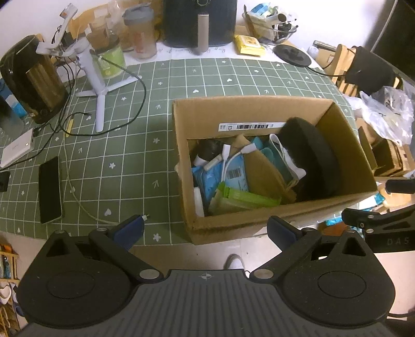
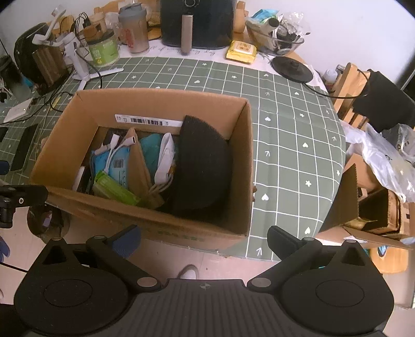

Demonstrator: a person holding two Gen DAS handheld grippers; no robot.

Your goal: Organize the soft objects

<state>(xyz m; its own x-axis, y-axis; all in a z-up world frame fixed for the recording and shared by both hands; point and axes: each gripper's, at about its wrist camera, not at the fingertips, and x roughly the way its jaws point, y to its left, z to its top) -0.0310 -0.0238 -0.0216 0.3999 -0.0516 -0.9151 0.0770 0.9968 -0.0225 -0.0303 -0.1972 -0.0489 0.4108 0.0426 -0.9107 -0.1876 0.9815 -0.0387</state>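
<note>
An open cardboard box (image 1: 233, 228) stands at the near edge of the green checked tablecloth; it also shows in the right wrist view (image 2: 166, 103). Inside, a round black foam pad (image 1: 313, 160) leans against the right wall, also in the right wrist view (image 2: 202, 166). Beside it lie blue pouches (image 1: 207, 178), a green packet (image 1: 243, 197), white cables (image 2: 114, 150) and a cardboard divider (image 2: 138, 168). My left gripper (image 1: 206, 228) is open and empty, just before the box's near wall. My right gripper (image 2: 205, 238) is open and empty, at the box's near right corner.
A black phone (image 1: 50, 189), a white tripod (image 1: 99, 98), a dark kettle (image 1: 33, 77) and loose cables lie to the left. An air fryer (image 2: 197, 23), bottles, a yellow wipes pack (image 2: 241, 51) and a glass bowl stand at the back. Chair, bags and boxes crowd the right.
</note>
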